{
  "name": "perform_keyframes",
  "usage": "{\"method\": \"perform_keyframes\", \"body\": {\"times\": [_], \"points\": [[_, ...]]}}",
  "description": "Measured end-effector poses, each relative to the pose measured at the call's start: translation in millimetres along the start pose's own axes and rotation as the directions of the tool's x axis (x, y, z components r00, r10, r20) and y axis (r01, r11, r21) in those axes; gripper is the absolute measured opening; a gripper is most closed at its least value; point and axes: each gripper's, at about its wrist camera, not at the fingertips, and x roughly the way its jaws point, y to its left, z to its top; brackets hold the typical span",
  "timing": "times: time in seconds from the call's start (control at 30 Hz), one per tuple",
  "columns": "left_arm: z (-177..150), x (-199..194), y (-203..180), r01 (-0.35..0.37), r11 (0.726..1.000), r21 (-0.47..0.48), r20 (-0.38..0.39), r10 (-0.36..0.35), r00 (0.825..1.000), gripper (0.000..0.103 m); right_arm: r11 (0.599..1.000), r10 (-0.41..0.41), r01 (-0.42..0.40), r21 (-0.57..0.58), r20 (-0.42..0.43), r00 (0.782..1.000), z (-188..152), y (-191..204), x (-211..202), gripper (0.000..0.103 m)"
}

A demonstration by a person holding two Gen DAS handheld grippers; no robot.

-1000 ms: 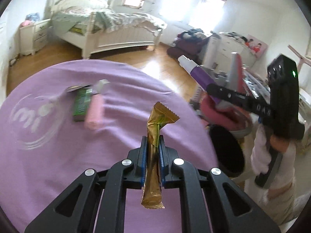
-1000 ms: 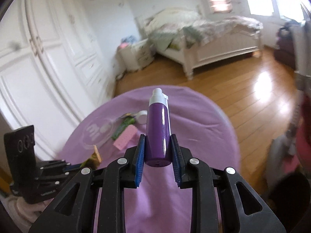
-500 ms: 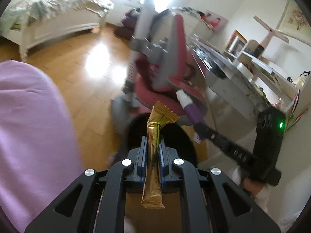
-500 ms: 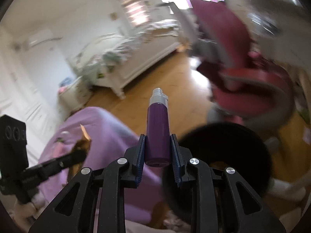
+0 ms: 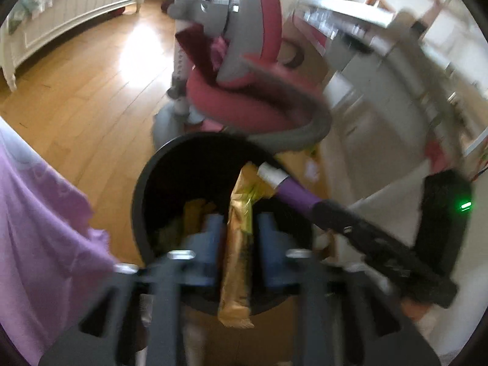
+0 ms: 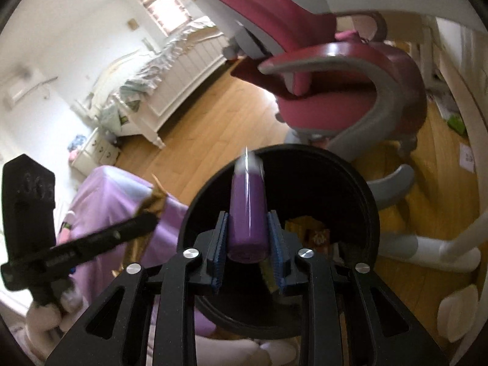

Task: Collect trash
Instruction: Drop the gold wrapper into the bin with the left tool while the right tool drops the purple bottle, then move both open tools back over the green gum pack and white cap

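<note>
Where the left wrist view blurs with motion, detail is poor, so entries are kept to what reads clearly.

1. Purple cloth (image 5: pixel 39 244): draped over the bench at far left, its lower edge cut off by the frame.
2. Bed (image 6: pixel 170 70): white frame, rumpled bedding, well apart from the bin across the wooden floor (image 5: pixel 91 91).
3. Left hand-held gripper (image 5: pixel 239 231): jaws parted, their pads standing clear on either side of the gold wrapper (image 5: pixel 238 259). Whether anything touches the wrapper cannot be told (blur hides the contact). The wrapper stands upright over the near rim of the bin, its lower end hanging below the fingers.
4. Black bin (image 5: pixel 140 201): round and open-topped, on the floor beside the bench. Yellowish scraps (image 5: pixel 195 213) lie inside, too dark to identify.
5. Right hand-held gripper (image 6: pixel 247 235): jaws set narrow, with slight gaps showing beside the purple tube (image 6: pixel 247 216). The tube points forward over the bin's mouth, its white cap streaked by motion. Hold or release cannot be told.
6. Red-and-grey chair (image 6: pixel 350 85): just behind the bin, its base partly hidden by the rim.
7. White desk (image 5: pixel 350 15): at right, smeared and hard to make out.
</note>
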Motion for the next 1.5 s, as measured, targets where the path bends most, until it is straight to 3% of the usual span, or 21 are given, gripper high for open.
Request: {"method": "perform_keyframes", "body": {"times": [0.03,0.1,0.2,0.23,0.33,0.5,0.63,0.77,0.87,0.97,1.07,1.13,1.3,1.5], "points": [[-1.4,-2.5,-2.8,-0.023,1.0,0.016,0.014,0.023,1.0,0.079,1.0,0.0,0.0,0.0,0.008,1.0,2.4,5.1,2.2,0.05],[-4.7,-17.3,-9.1,-0.047,0.998,0.051,0.092,0.042,0.995,0.09,1.0,-0.006,0.007,-0.013,0.025,1.0,3.5,9.5,-1.3,0.058],[-7.0,-38.7,-5.4,-0.054,0.998,0.043,0.134,0.048,0.99,0.091,1.0,-0.001,0.001,-0.016,0.019,1.0,3.7,17.0,1.0,0.063],[-8.0,-46.5,-1.1,-0.055,0.998,0.027,0.147,0.05,0.988,0.091,1.0,0.001,0.0,-0.021,0.014,1.0,3.8,20.9,3.2,0.068],[-15.1,-78.0,22.0,-0.043,0.998,-0.048,0.207,0.052,0.977,0.091,0.997,0.016,-0.017,-0.071,-0.009,1.0,0.8,43.8,10.0,0.069],[-42.3,-149.2,87.8,-0.039,0.979,-0.201,0.318,0.102,0.943,0.091,0.98,0.065,-0.078,-0.183,-0.076,0.995,-13.3,104.3,22.9,0.069],[-75.3,-205.6,151.6,-0.099,0.939,-0.328,0.372,0.225,0.9,0.091,0.945,0.111,-0.145,-0.294,-0.13,0.985,-28.4,170.0,34.1,0.069],[-111.8,-255.1,223.2,-0.18,0.869,-0.462,0.364,0.37,0.855,0.091,0.9,0.17,-0.227,-0.372,-0.181,0.969,-39.8,236.5,44.3,0.069],[-127.9,-275.1,264.1,-0.221,0.819,-0.53,0.336,0.442,0.832,0.091,0.859,0.211,-0.293,-0.419,-0.231,0.95,-43.4,292.9,56.9,0.069],[-133.6,-280.2,295.1,-0.24,0.794,-0.559,0.306,0.466,0.83,0.09,0.81,0.242,-0.35,-0.471,-0.275,0.93,-43.6,351.9,75.6,0.069],[-124.8,-275.0,322.2,-0.254,0.791,-0.557,0.284,0.469,0.836,0.085,0.777,0.247,-0.37,-0.51,-0.295,0.923,-39.4,396.1,93.9,0.069],[-118.9,-272.9,337.6,-0.266,0.789,-0.553,0.268,0.471,0.841,0.07,0.751,0.248,-0.385,-0.537,-0.311,0.918,-37.0,428.3,111.4,0.069],[-109.2,-257.0,359.0,-0.321,0.786,-0.528,0.201,0.483,0.852,0.05,0.707,0.216,-0.395,-0.586,-0.353,0.91,-36.1,490.1,156.6,0.069],[-111.3,-252.3,359.2,-0.376,0.785,-0.492,0.203,0.523,0.827,0.045,0.674,0.146,-0.365,-0.642,-0.369,0.918,-39.8,530.8,216.3,0.068]]}}
